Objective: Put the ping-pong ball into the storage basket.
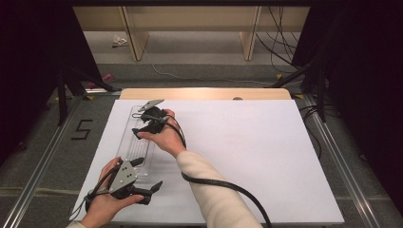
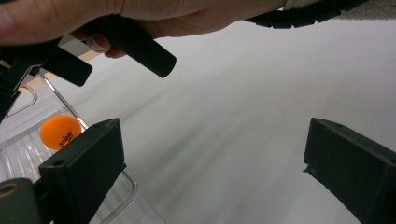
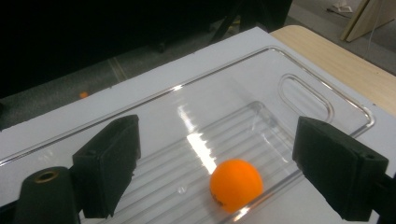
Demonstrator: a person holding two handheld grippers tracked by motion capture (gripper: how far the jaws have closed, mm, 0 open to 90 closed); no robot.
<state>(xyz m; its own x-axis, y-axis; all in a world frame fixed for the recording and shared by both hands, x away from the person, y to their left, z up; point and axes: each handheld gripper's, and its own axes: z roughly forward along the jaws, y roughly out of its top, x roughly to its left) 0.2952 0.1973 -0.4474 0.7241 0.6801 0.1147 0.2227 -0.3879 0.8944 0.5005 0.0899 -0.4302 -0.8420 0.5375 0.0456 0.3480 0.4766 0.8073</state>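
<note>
One orange ball [image 3: 236,184] in clear tray [image 3: 299,93]; right hand-held gripper [image 3: 215,168] open above

Ball [image 3: 236,185]: orange, small dark print on one side. Tray [image 3: 299,91]: clear plastic, ribbed floor. Desk [image 1: 247,142]: white sheet over light wood. Hand-held gripper [image 1: 151,119]: black jaws, grey plate. Sleeve [image 1: 214,194]: cream. Floor [image 1: 43,142]: grey, with a black numeral.

Orange ball [image 3: 236,184], smooth with small dark print on its side, rests free on the ribbed floor of my clear plastic tray [image 3: 303,93], close against the tray's raised inner edge.
</note>
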